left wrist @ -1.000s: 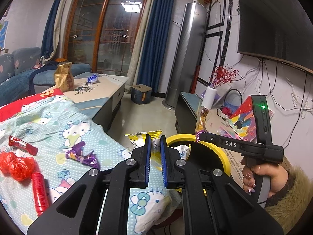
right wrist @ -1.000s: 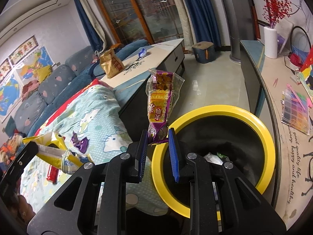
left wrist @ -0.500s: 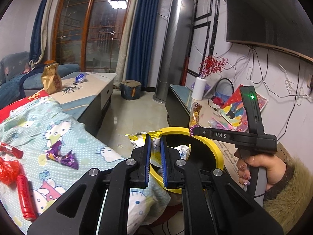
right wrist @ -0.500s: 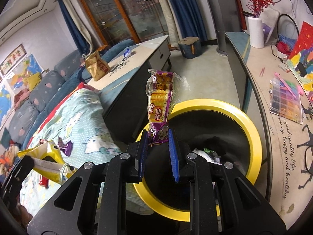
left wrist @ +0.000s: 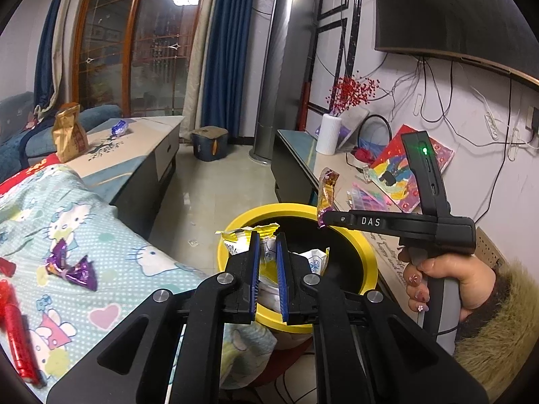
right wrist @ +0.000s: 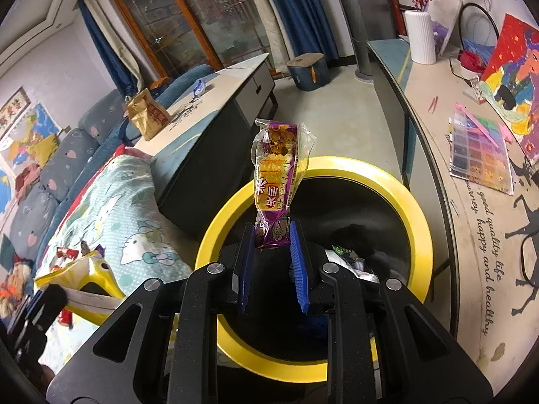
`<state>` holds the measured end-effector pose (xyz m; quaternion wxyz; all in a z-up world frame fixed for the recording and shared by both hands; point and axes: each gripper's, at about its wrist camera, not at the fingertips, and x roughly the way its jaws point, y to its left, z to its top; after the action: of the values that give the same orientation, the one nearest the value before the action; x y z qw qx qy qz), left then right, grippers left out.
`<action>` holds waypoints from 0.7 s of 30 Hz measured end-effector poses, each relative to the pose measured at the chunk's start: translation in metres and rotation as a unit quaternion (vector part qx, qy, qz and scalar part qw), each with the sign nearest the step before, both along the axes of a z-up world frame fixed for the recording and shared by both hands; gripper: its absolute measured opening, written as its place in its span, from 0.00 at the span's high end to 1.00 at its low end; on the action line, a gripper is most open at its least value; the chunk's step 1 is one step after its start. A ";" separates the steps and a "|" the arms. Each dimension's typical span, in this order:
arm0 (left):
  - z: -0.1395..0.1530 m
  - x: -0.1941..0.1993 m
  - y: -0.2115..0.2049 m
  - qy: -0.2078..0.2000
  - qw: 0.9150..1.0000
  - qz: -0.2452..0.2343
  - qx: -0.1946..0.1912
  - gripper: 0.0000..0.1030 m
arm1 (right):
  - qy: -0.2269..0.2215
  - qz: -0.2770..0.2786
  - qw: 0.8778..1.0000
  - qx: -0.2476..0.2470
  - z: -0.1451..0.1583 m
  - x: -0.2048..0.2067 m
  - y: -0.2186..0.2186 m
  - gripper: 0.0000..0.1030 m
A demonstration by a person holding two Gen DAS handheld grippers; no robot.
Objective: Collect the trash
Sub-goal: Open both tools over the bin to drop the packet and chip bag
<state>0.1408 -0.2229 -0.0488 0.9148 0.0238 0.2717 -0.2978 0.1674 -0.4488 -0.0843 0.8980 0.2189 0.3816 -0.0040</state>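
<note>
The purple snack wrapper (right wrist: 277, 181) stands upright above the yellow-rimmed trash bin (right wrist: 417, 208), its lower end between the blue pads of the right gripper (right wrist: 269, 240). The jaws appear slightly parted, and it cannot be told whether both pads press the wrapper. In the left wrist view, the right gripper (left wrist: 321, 217) extends level over the bin, the person's right hand (left wrist: 448, 281) wrapped around its handle from below.

The left gripper (left wrist: 268, 252) is clamped on a yellow-and-white snack bag (left wrist: 247, 235) over the near rim of the trash bin (left wrist: 296, 207). Some trash lies inside the bin. Beside the bin, a Hello Kitty blanket (left wrist: 111, 235) carries a crumpled purple wrapper (left wrist: 72, 267) and a red tube (left wrist: 17, 340).
</note>
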 end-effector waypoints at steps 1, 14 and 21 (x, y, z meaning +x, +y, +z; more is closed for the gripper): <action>-0.001 0.001 -0.003 0.001 1.000 -0.001 0.002 0.91 | 0.001 -0.002 1.000 0.001 -0.001 0.000 -0.002 0.84; -0.035 0.022 -0.042 0.037 0.999 -0.021 0.014 0.81 | 0.032 -0.035 0.999 0.027 -0.023 -0.001 -0.027 0.64; -0.033 0.029 -0.031 0.042 0.999 -0.001 -0.011 0.22 | 0.034 -0.072 0.996 0.028 -0.026 -0.005 -0.038 0.48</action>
<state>0.1694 -0.2536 -0.0816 0.9023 0.0016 0.3068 -0.3028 0.1623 -0.4867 -0.1102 0.8755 0.2706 0.3949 -0.0657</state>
